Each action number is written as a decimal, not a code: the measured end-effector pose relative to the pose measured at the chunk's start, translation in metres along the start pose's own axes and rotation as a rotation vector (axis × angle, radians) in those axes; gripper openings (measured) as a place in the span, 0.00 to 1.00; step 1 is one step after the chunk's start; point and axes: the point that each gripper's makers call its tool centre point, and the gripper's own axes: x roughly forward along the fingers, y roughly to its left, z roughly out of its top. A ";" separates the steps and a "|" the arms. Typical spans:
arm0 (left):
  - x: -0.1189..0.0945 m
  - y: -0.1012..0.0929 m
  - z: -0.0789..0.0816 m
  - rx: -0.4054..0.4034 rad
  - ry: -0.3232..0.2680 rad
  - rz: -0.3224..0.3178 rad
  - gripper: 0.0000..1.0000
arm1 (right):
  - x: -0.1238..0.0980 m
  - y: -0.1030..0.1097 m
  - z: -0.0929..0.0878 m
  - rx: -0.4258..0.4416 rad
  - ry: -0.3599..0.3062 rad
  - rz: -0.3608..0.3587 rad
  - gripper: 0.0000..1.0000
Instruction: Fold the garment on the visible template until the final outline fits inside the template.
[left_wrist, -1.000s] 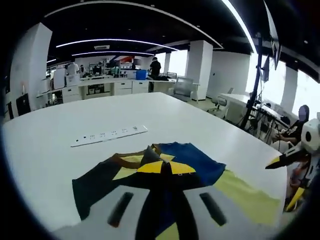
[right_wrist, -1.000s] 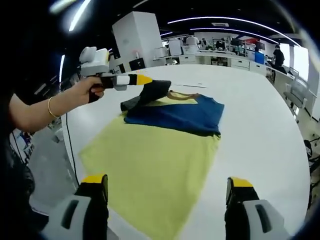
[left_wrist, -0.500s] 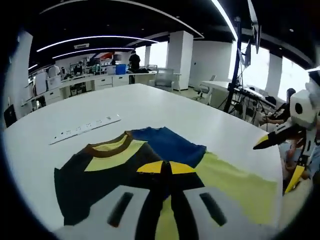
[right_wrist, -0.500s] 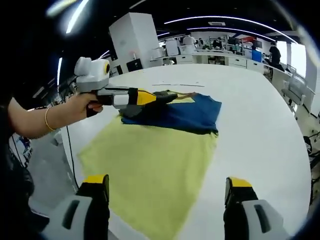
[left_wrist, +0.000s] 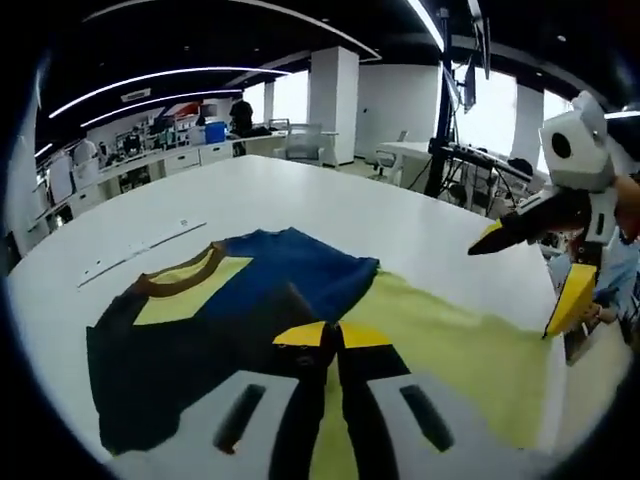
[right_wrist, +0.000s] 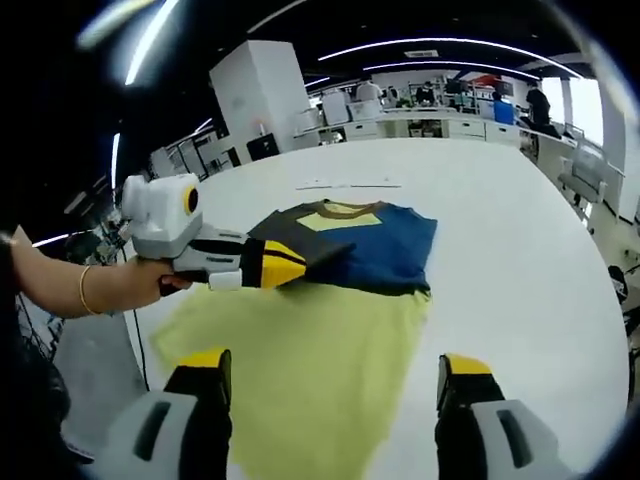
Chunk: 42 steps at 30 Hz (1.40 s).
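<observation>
Two views, one white table (right_wrist: 520, 250). Right gripper view: left gripper (right_wrist: 300, 265), jaws pinched on a dark edge of the garment (right_wrist: 370, 245), which lies partly folded on the yellow template (right_wrist: 310, 350); right gripper (right_wrist: 325, 375) jaws wide apart, holding nothing. Left gripper view: left gripper (left_wrist: 333, 335) yellow tips closed together over dark cloth; right gripper (left_wrist: 540, 260) comes in from the right, jaws spread, above the template edge. Power strip (left_wrist: 135, 250) lies beyond the collar. Desks and people far behind.
</observation>
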 end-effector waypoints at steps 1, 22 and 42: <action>-0.001 0.000 0.000 -0.002 -0.001 0.001 0.02 | 0.002 -0.001 0.002 0.002 -0.002 0.002 0.84; -0.075 0.080 -0.017 -0.024 -0.016 0.229 0.67 | 0.058 0.001 0.059 -0.041 -0.028 0.070 0.64; -0.120 0.152 -0.060 -0.032 0.065 0.377 0.50 | 0.126 -0.005 0.071 -0.046 0.041 0.141 0.47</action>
